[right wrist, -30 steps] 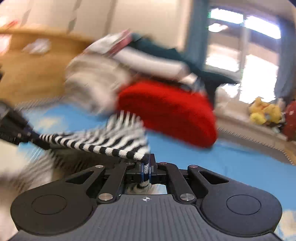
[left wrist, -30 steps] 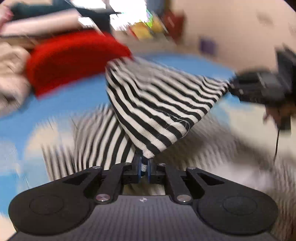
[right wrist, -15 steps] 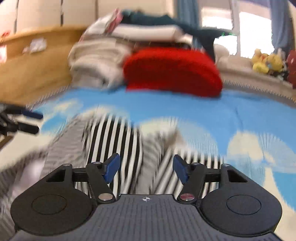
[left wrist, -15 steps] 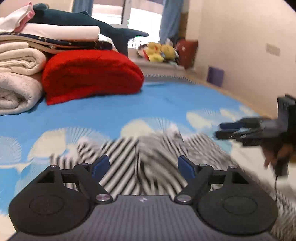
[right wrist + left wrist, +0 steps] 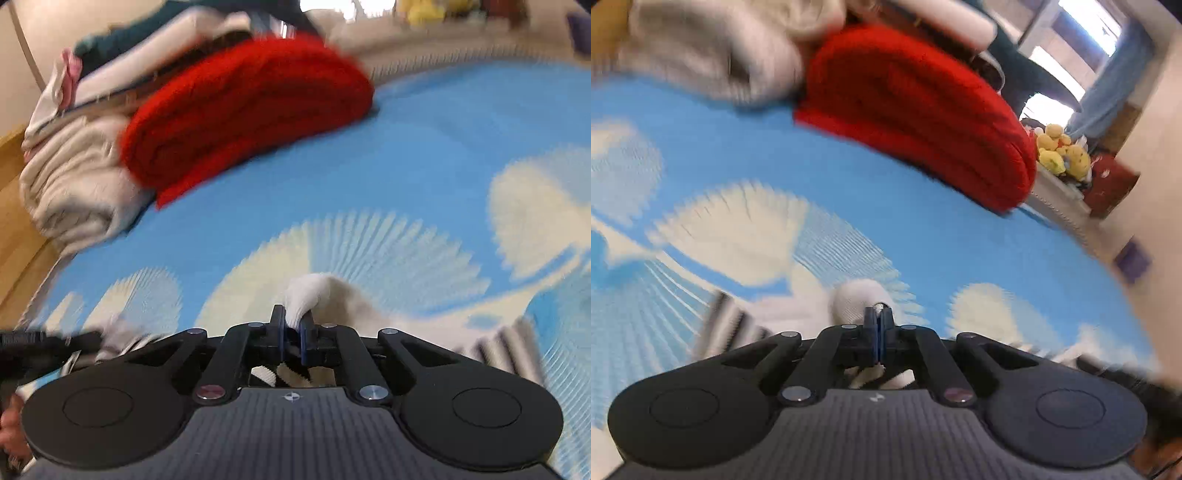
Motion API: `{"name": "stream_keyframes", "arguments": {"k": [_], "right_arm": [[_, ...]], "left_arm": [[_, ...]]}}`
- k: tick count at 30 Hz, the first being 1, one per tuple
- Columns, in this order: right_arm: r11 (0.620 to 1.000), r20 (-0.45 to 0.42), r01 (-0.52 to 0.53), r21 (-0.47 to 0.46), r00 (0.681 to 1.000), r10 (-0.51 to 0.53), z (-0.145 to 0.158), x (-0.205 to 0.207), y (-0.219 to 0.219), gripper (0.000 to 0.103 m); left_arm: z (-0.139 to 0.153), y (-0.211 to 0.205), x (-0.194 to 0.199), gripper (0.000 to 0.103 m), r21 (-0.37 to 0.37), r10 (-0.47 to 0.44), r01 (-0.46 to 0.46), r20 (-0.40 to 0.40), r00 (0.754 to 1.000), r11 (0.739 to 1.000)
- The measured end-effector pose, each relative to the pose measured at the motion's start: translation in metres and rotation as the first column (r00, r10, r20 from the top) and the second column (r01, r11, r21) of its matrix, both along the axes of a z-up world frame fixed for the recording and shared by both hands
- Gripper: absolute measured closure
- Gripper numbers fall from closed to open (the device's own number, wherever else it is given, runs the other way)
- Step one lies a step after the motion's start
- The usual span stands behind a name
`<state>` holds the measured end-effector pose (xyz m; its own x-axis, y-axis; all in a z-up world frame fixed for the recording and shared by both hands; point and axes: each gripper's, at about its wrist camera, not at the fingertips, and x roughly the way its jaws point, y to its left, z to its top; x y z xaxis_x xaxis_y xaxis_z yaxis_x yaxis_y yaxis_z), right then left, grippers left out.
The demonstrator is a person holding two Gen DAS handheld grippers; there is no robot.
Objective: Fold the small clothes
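Observation:
The black-and-white striped garment lies low on the blue bed cover. In the left wrist view my left gripper [image 5: 879, 319] is shut on a pale bunched edge of the striped garment [image 5: 857, 299], with stripes showing to the left. In the right wrist view my right gripper [image 5: 293, 321] is shut on another pale bunch of the same garment [image 5: 314, 290], with stripes at the right edge. Both views are blurred and tilted. The left gripper shows at the left edge of the right wrist view [image 5: 40, 341].
A folded red blanket [image 5: 916, 107] and a stack of cream blankets [image 5: 74, 184] sit at the far side of the bed. Yellow plush toys [image 5: 1060, 151] rest on a ledge by the window. The blue cover with white shell patterns [image 5: 849, 206] spreads ahead.
Both grippers were open over the flat striped garment half a second ago. Both are now shut on bunched edges of it, and the views have tilted and moved.

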<state>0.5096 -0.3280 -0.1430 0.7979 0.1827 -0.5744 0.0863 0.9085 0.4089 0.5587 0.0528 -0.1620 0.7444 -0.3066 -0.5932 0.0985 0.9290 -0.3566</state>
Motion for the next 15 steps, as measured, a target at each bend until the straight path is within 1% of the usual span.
{"name": "stream_keyframes", "arguments": {"k": [1, 2, 3, 4, 5, 6, 7, 8, 9, 10, 11, 12, 13, 14, 15], "right_arm": [[0.999, 0.007, 0.025, 0.022, 1.000, -0.025, -0.004, 0.002, -0.009, 0.096], [0.998, -0.017, 0.041, 0.055, 0.999, -0.040, -0.012, 0.005, -0.016, 0.096], [0.996, -0.054, 0.060, 0.069, 0.997, -0.056, -0.024, 0.010, -0.021, 0.096], [0.995, -0.078, 0.065, 0.070, 0.995, -0.059, -0.035, 0.014, -0.021, 0.095], [0.996, -0.093, 0.059, 0.067, 0.994, -0.053, -0.045, 0.016, -0.019, 0.095], [0.997, -0.080, 0.051, 0.061, 0.996, -0.046, -0.048, 0.014, -0.014, 0.092], [0.998, -0.065, 0.048, 0.041, 0.997, -0.045, -0.046, 0.012, -0.012, 0.081], [0.998, -0.066, 0.055, 0.032, 0.996, -0.052, -0.042, 0.009, -0.010, 0.071], [0.998, -0.071, 0.061, 0.024, 0.996, -0.059, -0.036, 0.006, -0.010, 0.053], [0.998, -0.065, 0.070, -0.002, 0.995, -0.070, -0.027, 0.001, -0.011, 0.050], [0.996, -0.033, 0.077, -0.046, 0.996, -0.078, -0.014, -0.011, -0.013, 0.050], [0.994, 0.012, 0.068, -0.091, 0.998, -0.067, -0.001, -0.024, -0.011, 0.051], [0.991, 0.042, 0.045, -0.122, 0.998, -0.040, 0.012, -0.036, -0.008, 0.054], [0.994, 0.071, -0.004, -0.106, 0.997, 0.012, 0.023, -0.046, -0.005, 0.055], [0.993, 0.098, -0.093, -0.069, 0.990, 0.099, 0.033, -0.055, 0.002, 0.058]], "left_arm": [[-0.007, 0.003, -0.001, 0.102, 0.010, 0.005, -0.005, -0.005, 1.000, 1.000], [-0.018, 0.009, 0.001, 0.102, -0.003, 0.005, -0.006, -0.041, 0.999, 1.000], [-0.027, 0.013, 0.003, 0.102, -0.015, 0.014, -0.015, -0.062, 0.998, 1.000], [-0.035, 0.016, 0.005, 0.102, -0.015, 0.022, -0.023, -0.067, 0.998, 1.000], [-0.034, 0.022, -0.001, 0.101, -0.023, 0.018, -0.019, -0.063, 0.998, 1.000], [-0.033, 0.025, 0.001, 0.099, -0.040, 0.008, -0.010, -0.060, 0.998, 0.999], [-0.027, 0.028, -0.003, 0.094, -0.054, 0.005, -0.007, -0.047, 0.999, 0.999], [-0.018, 0.031, -0.008, 0.086, -0.058, 0.000, -0.001, -0.024, 1.000, 0.998], [-0.007, 0.032, -0.013, 0.069, -0.051, -0.015, 0.015, 0.002, 1.000, 0.999], [0.005, 0.034, -0.022, 0.062, -0.041, -0.020, 0.021, 0.029, 0.999, 0.999], [0.019, 0.032, -0.032, 0.062, -0.023, -0.030, 0.032, 0.055, 0.998, 0.999], [0.032, 0.025, -0.039, 0.062, 0.001, -0.066, 0.066, 0.072, 0.995, 0.998], [0.044, 0.015, -0.047, 0.062, 0.014, -0.111, 0.110, 0.080, 0.991, 0.994], [0.053, 0.005, -0.057, 0.062, -0.001, -0.152, 0.153, 0.091, 0.984, 0.988], [0.058, -0.006, -0.065, 0.062, -0.033, -0.207, 0.211, 0.105, 0.973, 0.977]]}}
